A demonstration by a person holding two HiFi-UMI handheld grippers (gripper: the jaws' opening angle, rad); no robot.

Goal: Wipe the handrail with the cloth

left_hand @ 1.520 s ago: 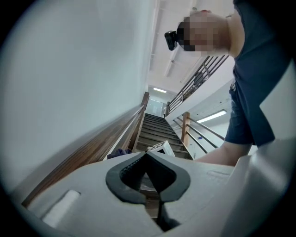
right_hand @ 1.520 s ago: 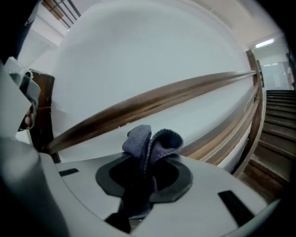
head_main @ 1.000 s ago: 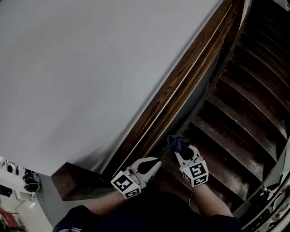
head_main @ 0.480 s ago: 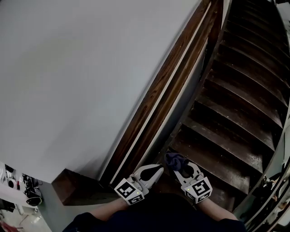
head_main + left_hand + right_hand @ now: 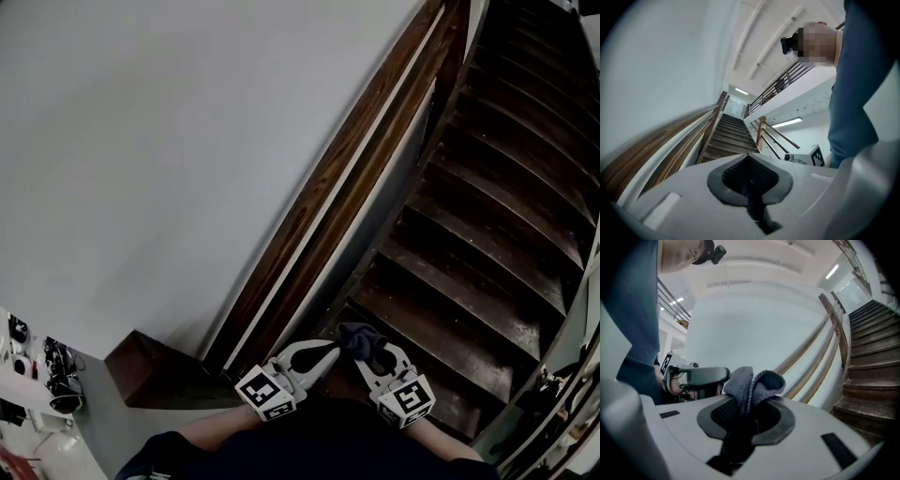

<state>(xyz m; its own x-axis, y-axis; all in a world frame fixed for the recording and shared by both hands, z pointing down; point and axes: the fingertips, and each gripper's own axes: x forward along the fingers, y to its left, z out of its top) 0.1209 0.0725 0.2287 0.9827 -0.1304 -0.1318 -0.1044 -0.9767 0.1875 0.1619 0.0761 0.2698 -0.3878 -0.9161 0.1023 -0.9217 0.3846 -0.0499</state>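
Both grippers have drawn a little closer together over the last half second, and the cloth has drifted left toward the left one's tip. The right gripper has its jaws clamped tight on the cloth, a dark bunch folded over and standing up out of the tips. In the head view this gripper holds the cloth low, at the foot of the stairs. The left gripper has its jaws pressed together with nothing between them; in the head view its tip lies just beside the cloth. The handrail climbs along the wall beyond both grippers. In the right gripper view it curves up behind the cloth, apart from it; whether the cloth touches it lower down I cannot tell.
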